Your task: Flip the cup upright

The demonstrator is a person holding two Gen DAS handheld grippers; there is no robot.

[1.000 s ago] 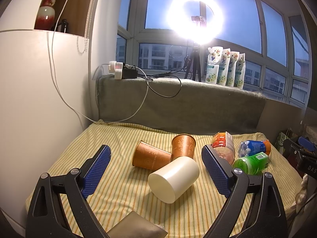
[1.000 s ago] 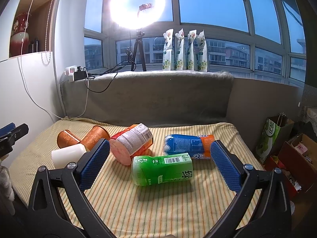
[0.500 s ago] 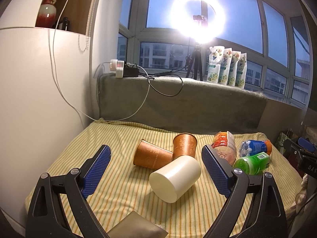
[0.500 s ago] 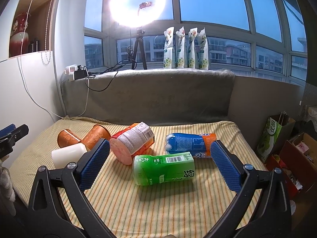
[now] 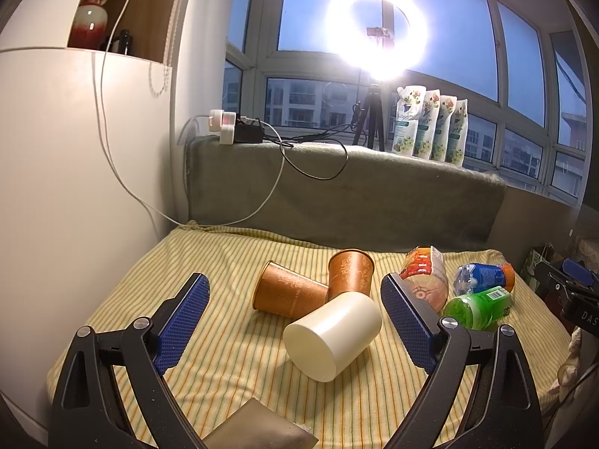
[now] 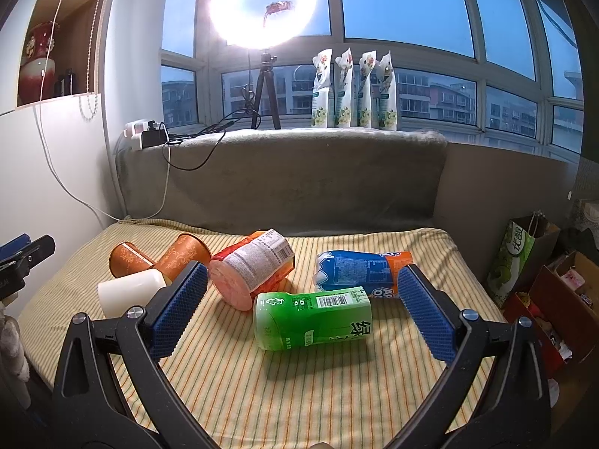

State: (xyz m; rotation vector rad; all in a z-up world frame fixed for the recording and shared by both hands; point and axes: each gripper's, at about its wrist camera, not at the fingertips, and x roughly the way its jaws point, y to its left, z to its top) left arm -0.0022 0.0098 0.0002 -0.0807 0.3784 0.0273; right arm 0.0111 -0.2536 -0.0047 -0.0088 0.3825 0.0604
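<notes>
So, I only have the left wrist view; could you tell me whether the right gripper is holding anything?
Observer: No, the right gripper is open and empty. The green bottle lies on its side in front of it, barcode facing up.
Operator: Thank you. What lies behind that bottle?
Observer: The blue bottle, also on its side, with its orange end pointing right.
Operator: And what is past the right edge of the striped cloth?
Observer: A green paper bag stands on the floor there, next to an open cardboard box.
</notes>
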